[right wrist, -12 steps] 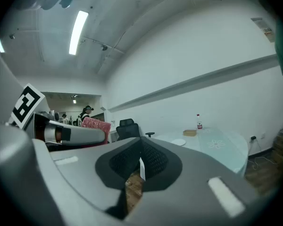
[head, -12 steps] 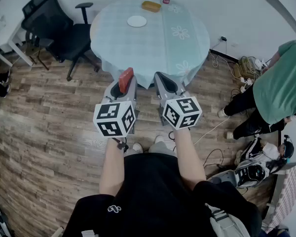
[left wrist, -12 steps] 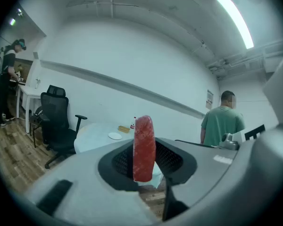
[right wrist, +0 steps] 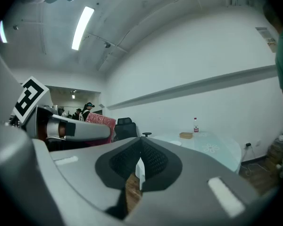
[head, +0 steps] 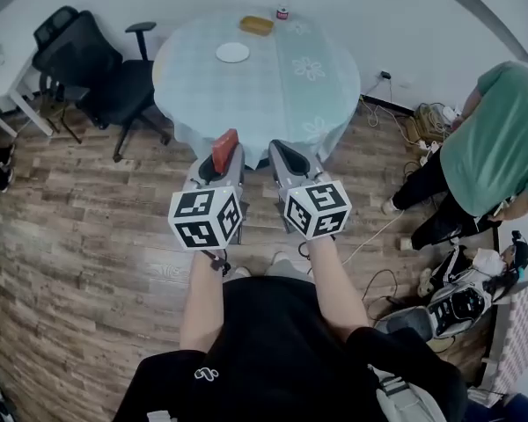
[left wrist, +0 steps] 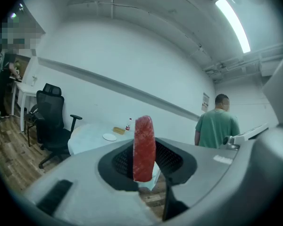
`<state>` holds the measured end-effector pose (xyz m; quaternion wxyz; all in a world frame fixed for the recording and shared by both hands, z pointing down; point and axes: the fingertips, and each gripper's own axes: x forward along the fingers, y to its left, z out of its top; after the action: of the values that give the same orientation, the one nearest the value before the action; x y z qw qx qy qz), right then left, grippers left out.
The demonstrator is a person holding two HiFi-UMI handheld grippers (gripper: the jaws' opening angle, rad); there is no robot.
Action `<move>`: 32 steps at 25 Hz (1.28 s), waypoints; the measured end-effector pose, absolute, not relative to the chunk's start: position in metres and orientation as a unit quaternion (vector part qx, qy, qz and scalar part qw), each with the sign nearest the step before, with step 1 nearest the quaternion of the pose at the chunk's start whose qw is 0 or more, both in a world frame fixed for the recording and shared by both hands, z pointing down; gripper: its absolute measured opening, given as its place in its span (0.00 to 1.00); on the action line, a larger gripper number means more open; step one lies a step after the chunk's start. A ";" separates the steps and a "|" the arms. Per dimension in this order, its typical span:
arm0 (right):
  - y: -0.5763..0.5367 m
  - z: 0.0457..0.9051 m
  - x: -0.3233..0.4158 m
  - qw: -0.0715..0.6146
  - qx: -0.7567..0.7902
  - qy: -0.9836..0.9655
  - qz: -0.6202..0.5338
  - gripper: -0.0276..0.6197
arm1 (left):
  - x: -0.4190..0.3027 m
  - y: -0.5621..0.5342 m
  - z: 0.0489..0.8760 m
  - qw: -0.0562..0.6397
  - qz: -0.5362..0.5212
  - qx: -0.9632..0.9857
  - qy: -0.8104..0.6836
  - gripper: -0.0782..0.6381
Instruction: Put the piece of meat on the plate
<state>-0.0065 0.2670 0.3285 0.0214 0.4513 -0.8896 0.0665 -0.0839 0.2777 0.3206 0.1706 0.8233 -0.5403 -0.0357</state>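
Note:
A red slab of meat (head: 224,145) stands on edge between the jaws of my left gripper (head: 222,155), which is shut on it. In the left gripper view the meat (left wrist: 144,147) rises upright in front of the left gripper (left wrist: 144,171). My right gripper (head: 283,152) is held level beside it, with nothing in it. In the right gripper view the right gripper (right wrist: 140,168) has its jaws together. The small white plate (head: 232,53) lies on the far side of the round table (head: 246,104), well ahead of both grippers. The plate (left wrist: 109,137) also shows in the left gripper view.
A tan box (head: 256,25) and a red-capped bottle (head: 283,10) stand at the table's far edge. A black office chair (head: 88,55) is left of the table. A person in green (head: 497,148) stands at the right, with cables and gear (head: 453,306) on the floor.
The head view has shifted slightly, so the table and plate sit a little lower and further left. Both grippers keep their pose, and the meat stays in the left jaws.

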 end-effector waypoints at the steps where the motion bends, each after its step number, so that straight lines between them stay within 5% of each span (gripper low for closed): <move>1: 0.265 0.328 -0.006 0.023 0.453 -0.889 0.067 0.05 | -0.083 0.275 0.320 0.172 -0.036 0.824 -0.539 0.24; 21: 0.204 0.369 0.014 0.050 0.466 -0.879 0.090 0.05 | -0.072 0.212 0.356 0.198 -0.022 0.825 -0.529 0.24; 32: 0.016 0.383 -0.010 0.035 0.421 -0.898 0.125 0.05 | -0.091 0.039 0.370 0.204 0.009 0.792 -0.575 0.24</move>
<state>-0.0100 0.0161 0.3826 0.0347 0.4214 -0.8975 0.1255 -0.0914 0.0387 0.3698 0.2040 0.7925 -0.5747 0.0089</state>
